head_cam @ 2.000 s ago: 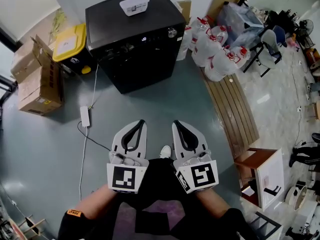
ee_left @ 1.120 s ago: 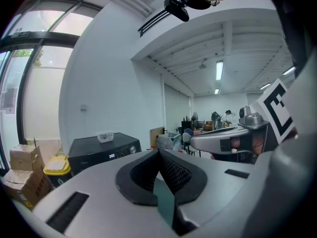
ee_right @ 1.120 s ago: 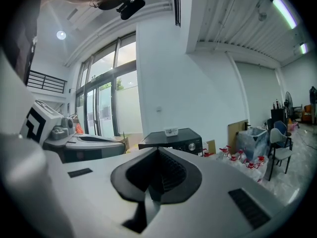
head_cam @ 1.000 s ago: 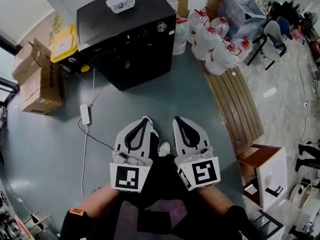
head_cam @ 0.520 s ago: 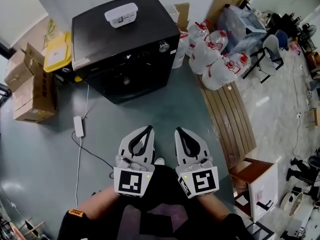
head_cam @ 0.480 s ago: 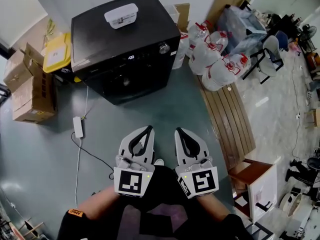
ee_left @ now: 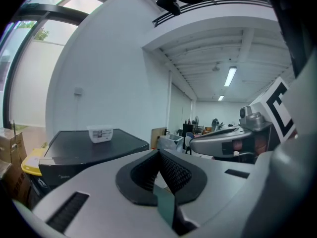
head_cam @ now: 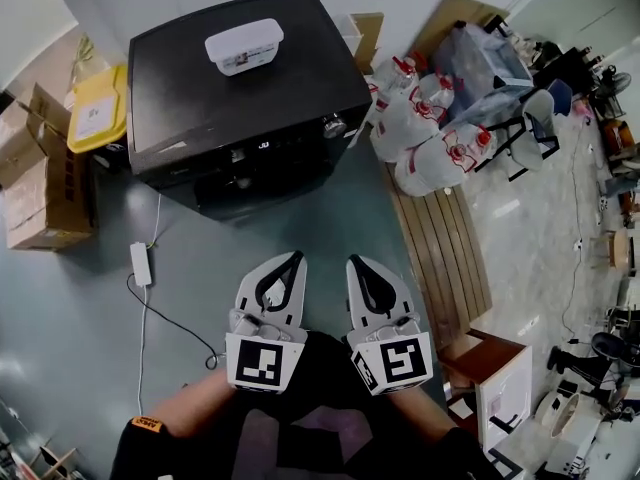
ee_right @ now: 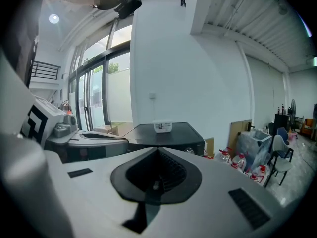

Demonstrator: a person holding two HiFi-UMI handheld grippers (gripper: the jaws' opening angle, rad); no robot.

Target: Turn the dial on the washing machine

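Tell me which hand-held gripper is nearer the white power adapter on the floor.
Left. The left hand-held gripper is right of the adapter; the right hand-held gripper sits farther right.

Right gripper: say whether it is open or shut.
Shut. The right gripper has its jaws together at the tips, nothing between them.

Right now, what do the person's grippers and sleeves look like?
The left gripper and right gripper are pale grey tapered shells with black ribbed linings, each bearing a cube of black-and-white square markers. Black clothing; orange tag on the left sleeve.
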